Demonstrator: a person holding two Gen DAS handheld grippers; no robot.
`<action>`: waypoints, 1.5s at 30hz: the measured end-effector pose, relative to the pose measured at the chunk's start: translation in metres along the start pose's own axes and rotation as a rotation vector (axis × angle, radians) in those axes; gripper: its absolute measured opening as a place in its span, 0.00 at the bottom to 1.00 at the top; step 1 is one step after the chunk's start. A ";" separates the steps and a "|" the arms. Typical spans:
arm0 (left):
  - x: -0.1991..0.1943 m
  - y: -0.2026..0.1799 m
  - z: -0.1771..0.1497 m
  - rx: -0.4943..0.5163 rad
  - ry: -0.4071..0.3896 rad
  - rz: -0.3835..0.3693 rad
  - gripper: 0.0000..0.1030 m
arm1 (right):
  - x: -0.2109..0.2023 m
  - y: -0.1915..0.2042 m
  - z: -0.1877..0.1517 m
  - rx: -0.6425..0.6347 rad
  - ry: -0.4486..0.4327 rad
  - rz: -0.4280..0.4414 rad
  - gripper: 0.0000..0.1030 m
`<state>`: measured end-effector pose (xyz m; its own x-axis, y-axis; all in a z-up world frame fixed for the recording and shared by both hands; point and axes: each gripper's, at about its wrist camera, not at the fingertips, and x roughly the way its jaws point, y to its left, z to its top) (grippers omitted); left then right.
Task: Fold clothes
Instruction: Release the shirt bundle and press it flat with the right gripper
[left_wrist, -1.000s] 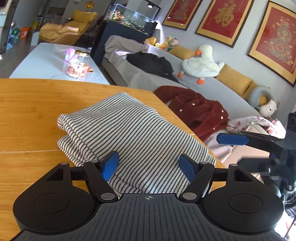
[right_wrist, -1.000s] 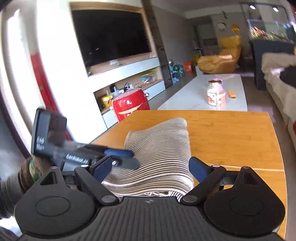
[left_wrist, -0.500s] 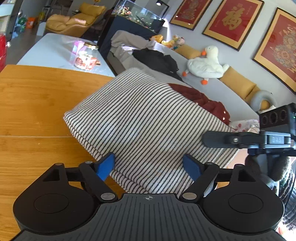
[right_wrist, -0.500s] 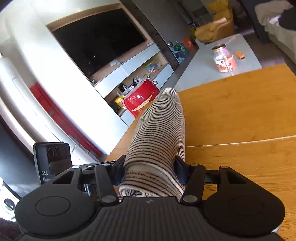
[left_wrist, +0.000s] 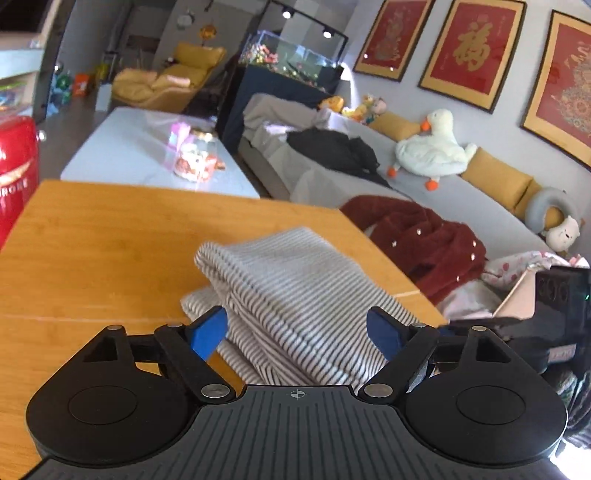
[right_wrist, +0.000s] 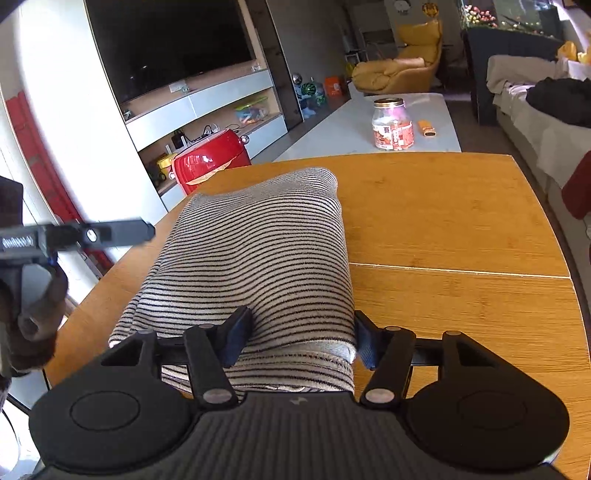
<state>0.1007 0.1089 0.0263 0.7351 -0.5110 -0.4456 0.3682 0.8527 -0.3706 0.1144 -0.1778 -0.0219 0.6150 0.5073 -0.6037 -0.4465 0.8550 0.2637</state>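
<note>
A grey-and-black striped garment (right_wrist: 258, 251) lies folded in a thick stack on the wooden table (right_wrist: 443, 221). My right gripper (right_wrist: 300, 339) holds the near fold of the stack, with both pads against the fabric, and its jaws are opening. In the left wrist view the same garment (left_wrist: 295, 288) runs between the wide blue pads of my left gripper (left_wrist: 295, 332). That gripper is open, and its pads do not squeeze the cloth. One black finger of the left gripper (right_wrist: 110, 233) shows at the left of the right wrist view.
The table's right edge (left_wrist: 388, 254) borders a grey sofa (left_wrist: 443, 199) with a dark red coat (left_wrist: 424, 236), dark clothes and plush toys. A white low table (right_wrist: 351, 129) with a jar (right_wrist: 392, 123) stands beyond. A red cooler (right_wrist: 210, 158) sits off the left edge.
The right gripper closed on the garment's near fold and raised it, and the garment is now back down flat. The left gripper has drawn back, so the cloth looks smaller and lower.
</note>
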 end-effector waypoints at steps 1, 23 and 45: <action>-0.004 -0.003 0.004 -0.003 -0.016 -0.028 0.85 | 0.000 0.001 -0.001 -0.003 -0.003 -0.002 0.60; 0.047 -0.034 -0.030 0.112 0.114 -0.072 0.87 | 0.046 -0.043 0.092 0.305 0.037 0.108 1.00; 0.044 -0.025 -0.036 0.121 0.122 -0.100 0.95 | 0.086 -0.008 0.085 0.029 0.078 0.030 0.82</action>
<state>0.1029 0.0615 -0.0135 0.6195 -0.5968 -0.5100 0.5068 0.8001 -0.3208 0.2265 -0.1318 -0.0123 0.5490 0.5237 -0.6514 -0.4439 0.8430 0.3037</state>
